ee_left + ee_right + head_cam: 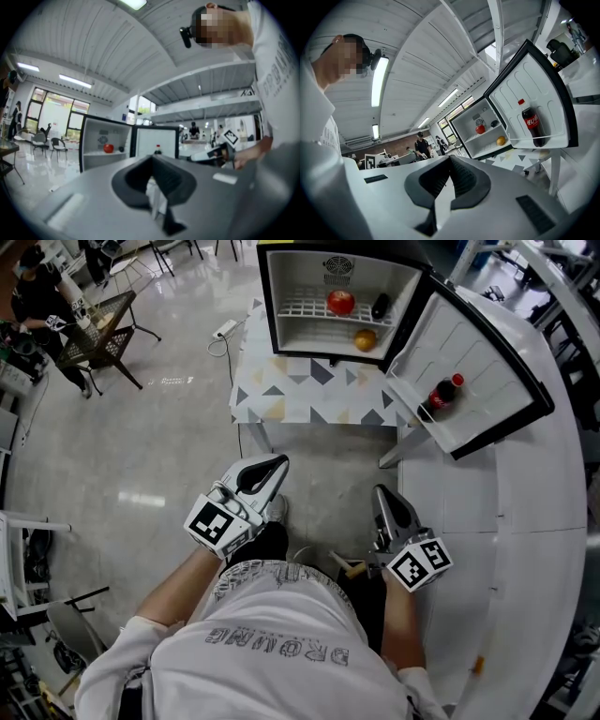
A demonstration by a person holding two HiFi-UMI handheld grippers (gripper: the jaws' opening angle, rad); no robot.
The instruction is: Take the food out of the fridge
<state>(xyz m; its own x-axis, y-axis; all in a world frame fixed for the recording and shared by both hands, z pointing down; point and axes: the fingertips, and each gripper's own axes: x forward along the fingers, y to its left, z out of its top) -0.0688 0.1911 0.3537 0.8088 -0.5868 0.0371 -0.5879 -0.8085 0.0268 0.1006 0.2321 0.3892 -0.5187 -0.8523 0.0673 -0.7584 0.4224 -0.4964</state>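
Fridge [295,277] open at far side, food inside.
Apple [340,303] on upper shelf [305,308], orange [365,338] below, bottle [442,395] in door [483,357]; left gripper [273,468] and right gripper [382,491] near, both clenched, empty.

— Any writing you can read?
— Hardly. The bottle [533,126] has a red label [532,123] with white script, too small to read. The fridge [300,277] has a round emblem [338,266] on its back wall, illegible. The shirt [277,645] has upside-down grey letters, unclear.
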